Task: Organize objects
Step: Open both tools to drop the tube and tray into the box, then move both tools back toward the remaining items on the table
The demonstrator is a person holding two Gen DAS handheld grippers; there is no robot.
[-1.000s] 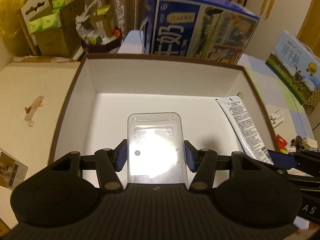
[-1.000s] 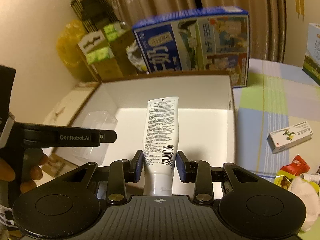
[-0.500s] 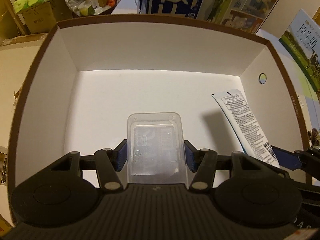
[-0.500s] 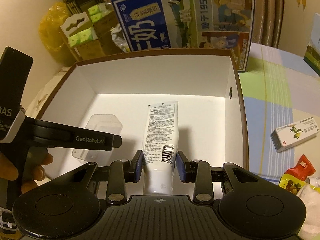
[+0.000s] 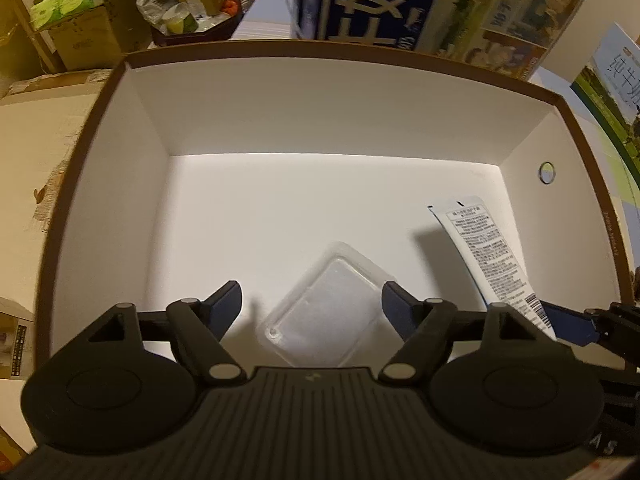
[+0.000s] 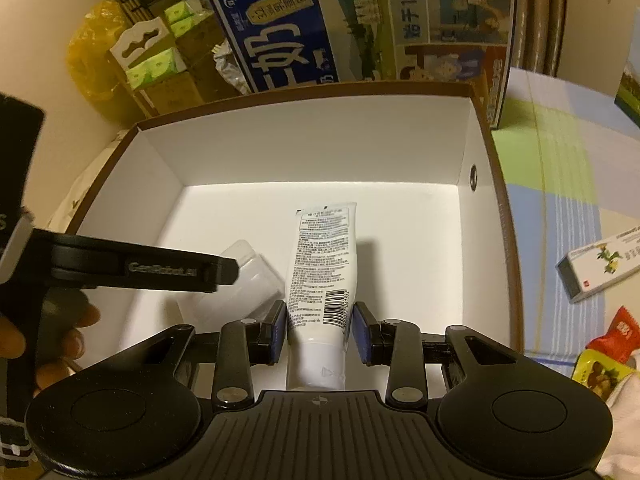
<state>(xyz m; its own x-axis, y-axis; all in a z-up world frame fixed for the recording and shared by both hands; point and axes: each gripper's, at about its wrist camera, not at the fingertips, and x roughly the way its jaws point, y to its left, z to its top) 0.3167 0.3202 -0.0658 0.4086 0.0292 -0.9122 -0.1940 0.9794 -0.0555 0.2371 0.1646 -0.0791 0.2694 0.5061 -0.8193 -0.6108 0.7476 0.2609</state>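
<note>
Clear plastic case (image 5: pixel 325 309) between parted left tongs (image 5: pixel 311 305), tube (image 5: pixel 491 267) beside

A clear plastic case (image 5: pixel 324 312) and a white tube (image 6: pixel 322 276) lie inside the white box (image 5: pixel 320 120).

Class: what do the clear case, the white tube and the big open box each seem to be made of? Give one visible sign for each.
Clear case: likely thin rigid plastic; the box floor shows through it.
White tube: probably soft plastic, smooth; printed text and barcode.
Open box: seemingly cardboard, matte white inside, brown rim.
</note>
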